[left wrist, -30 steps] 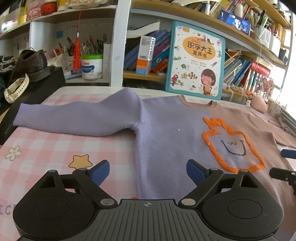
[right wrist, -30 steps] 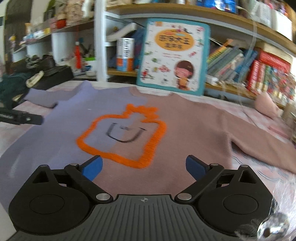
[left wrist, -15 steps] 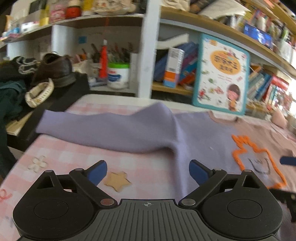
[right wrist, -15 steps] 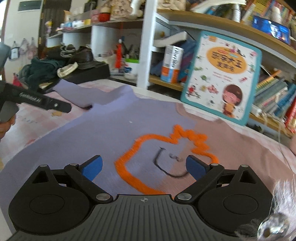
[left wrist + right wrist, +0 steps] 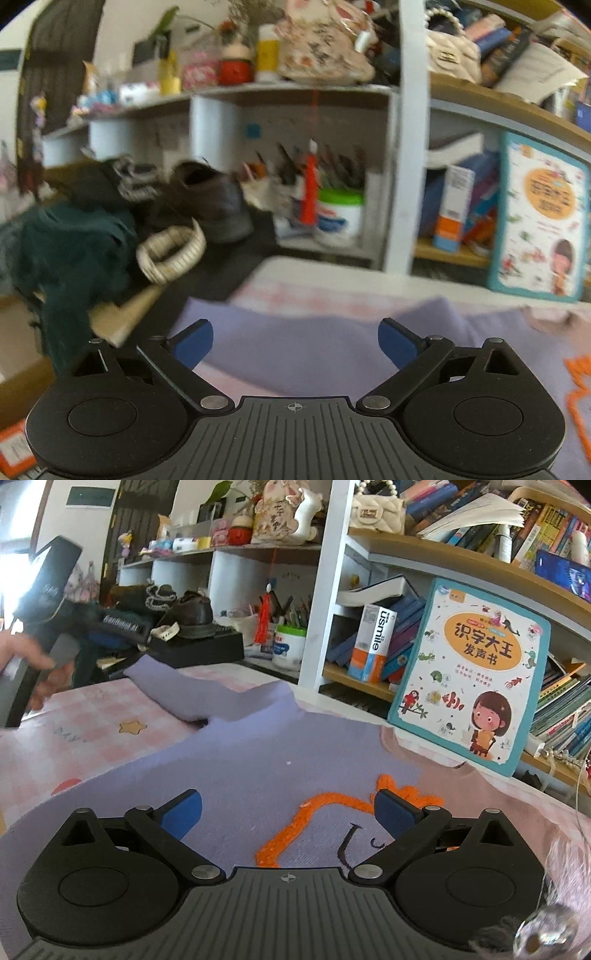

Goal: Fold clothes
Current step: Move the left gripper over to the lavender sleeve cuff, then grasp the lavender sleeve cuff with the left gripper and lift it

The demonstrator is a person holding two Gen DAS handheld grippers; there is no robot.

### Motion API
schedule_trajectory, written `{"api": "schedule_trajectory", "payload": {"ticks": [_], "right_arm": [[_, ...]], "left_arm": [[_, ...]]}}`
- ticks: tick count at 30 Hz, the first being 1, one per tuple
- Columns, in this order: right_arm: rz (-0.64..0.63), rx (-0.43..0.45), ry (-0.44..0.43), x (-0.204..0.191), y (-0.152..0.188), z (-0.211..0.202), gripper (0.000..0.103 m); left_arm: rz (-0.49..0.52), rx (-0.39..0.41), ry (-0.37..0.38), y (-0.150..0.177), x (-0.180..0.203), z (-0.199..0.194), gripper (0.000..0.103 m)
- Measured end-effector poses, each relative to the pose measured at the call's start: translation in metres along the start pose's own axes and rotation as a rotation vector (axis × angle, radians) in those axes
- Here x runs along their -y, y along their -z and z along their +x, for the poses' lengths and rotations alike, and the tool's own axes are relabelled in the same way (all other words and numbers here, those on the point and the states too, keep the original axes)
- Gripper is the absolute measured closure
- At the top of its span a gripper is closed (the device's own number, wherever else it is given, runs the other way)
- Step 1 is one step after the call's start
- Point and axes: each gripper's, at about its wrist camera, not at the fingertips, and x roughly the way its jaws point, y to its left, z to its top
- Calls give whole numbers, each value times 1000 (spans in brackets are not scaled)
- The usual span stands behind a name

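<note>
A lilac and dusty-pink sweater (image 5: 258,771) with an orange outlined figure (image 5: 332,805) lies flat on the table. Its lilac sleeve (image 5: 177,690) stretches to the left. My right gripper (image 5: 286,812) is open and empty, hovering over the sweater's chest. My left gripper (image 5: 295,341) is open and empty above the lilac sleeve (image 5: 295,339) near its cuff end. The left gripper's body also shows in the right wrist view (image 5: 85,627), held by a hand at the far left.
A pink checked tablecloth (image 5: 92,716) covers the table. A black box (image 5: 207,646) with a brown shoe (image 5: 210,199) and a dark green garment (image 5: 74,251) stand at the left edge. A picture book (image 5: 469,701) leans on the bookshelf behind.
My left gripper has swung left, from over the sweater's body to over the sleeve's end. My right gripper has shifted left and turned toward the lilac half. Both stay open.
</note>
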Motion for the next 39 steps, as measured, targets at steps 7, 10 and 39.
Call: {"api": "schedule_trajectory", "payload": {"ticks": [7, 10, 39], "right_arm": [[-27, -38, 25, -6, 2, 7, 1], [-3, -40, 42, -2, 2, 7, 1], [220, -80, 164, 35, 7, 9, 1]], "left_arm": [[-8, -14, -78, -13, -11, 39, 5], [-10, -32, -71, -12, -9, 52, 5], [-291, -121, -157, 17, -83, 65, 43]]}}
